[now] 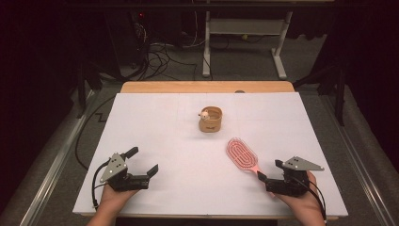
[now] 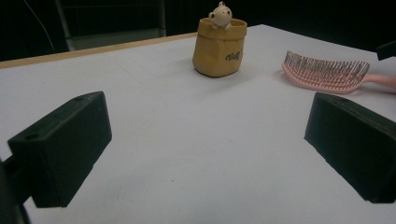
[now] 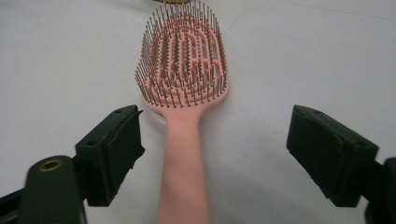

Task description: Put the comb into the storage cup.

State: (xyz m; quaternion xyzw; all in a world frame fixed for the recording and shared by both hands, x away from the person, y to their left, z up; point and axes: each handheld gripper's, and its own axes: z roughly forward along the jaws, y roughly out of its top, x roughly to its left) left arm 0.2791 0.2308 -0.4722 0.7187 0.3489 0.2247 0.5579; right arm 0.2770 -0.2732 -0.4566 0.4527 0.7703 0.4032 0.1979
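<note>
A pink hairbrush lies bristles up on the white board, its handle pointing toward my right gripper. In the right gripper view the hairbrush runs up the middle, and my right gripper is open with one jaw on each side of the handle, apart from it. A tan pouch with a small cream figure peeking over its rim stands at the board's middle back. My left gripper is open over bare board at the front left, facing the pouch and the hairbrush.
The white board covers a wooden table. Beyond its far edge are a grey floor, cables and a white table frame. A metal rail runs along the left side.
</note>
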